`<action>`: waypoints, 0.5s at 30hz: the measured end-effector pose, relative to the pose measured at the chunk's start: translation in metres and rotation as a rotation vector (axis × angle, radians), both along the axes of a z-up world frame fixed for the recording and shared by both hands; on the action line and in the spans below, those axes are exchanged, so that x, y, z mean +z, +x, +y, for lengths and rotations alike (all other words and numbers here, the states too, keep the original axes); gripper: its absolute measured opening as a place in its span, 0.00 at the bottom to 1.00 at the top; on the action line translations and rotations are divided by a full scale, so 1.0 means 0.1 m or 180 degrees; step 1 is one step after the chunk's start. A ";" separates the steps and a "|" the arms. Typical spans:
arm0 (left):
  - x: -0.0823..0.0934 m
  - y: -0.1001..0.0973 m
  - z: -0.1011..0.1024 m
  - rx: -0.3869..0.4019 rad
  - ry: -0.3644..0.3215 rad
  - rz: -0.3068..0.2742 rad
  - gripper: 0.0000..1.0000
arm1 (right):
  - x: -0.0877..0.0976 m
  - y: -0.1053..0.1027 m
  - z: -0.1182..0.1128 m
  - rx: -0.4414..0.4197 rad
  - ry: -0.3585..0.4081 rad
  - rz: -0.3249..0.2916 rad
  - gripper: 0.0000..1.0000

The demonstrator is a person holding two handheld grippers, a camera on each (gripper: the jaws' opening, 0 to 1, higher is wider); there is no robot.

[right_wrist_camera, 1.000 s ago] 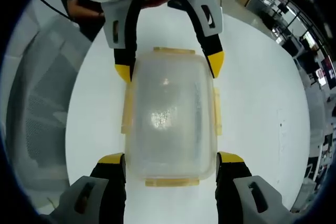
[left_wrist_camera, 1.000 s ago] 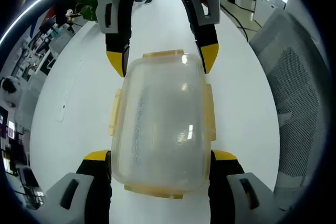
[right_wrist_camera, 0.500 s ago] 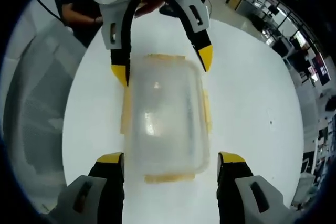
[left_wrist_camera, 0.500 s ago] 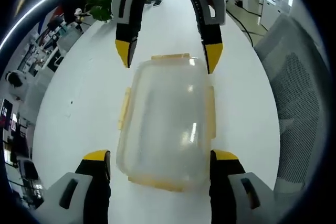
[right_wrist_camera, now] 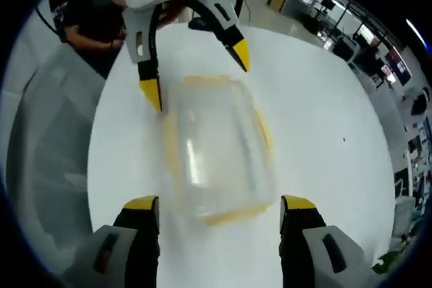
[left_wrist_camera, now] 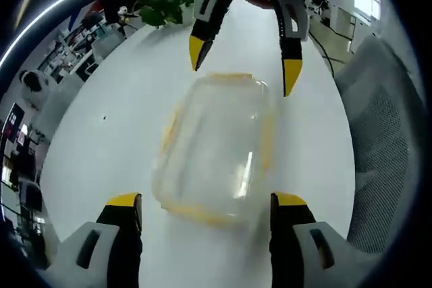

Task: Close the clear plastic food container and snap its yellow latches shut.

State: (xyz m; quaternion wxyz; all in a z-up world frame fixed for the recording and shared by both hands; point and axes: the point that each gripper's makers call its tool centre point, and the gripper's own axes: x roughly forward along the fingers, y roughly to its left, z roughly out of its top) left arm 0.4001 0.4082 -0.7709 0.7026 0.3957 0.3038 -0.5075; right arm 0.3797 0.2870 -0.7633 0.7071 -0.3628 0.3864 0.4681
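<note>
Both tools stand with jaws spread, gripping nothing. Left tool shows its two yellow-tipped black jaws at 7 and 5 o'clock in the left gripper view, wide apart, with the clear rectangular plastic food container lying between and beyond them on the white round worktop. Container lid is on; the yellow latches along its long sides are blurred, so whether they are snapped down cannot be told. Right tool hangs open at 12 o'clock, above the container's far end, apart from it. Grey mesh chair back sits at 3 o'clock, a green leafy plant at 11 o'clock. Right gripper view gives the mirror arrangement: right tool open at 6 o'clock, container ahead, left tool open beyond it.
</note>
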 end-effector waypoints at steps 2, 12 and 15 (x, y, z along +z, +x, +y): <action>0.01 -0.03 0.02 0.0032 -0.0027 0.0003 0.78 | 0.01 -0.01 -0.02 -0.0065 0.0036 -0.0019 0.73; 0.07 -0.10 0.13 0.0297 -0.0214 -0.0003 0.78 | 0.05 -0.12 -0.06 -0.0331 0.0257 -0.0038 0.72; 0.07 -0.12 0.17 0.0394 -0.0265 -0.0008 0.77 | 0.07 -0.15 -0.06 -0.0401 0.0317 -0.0064 0.72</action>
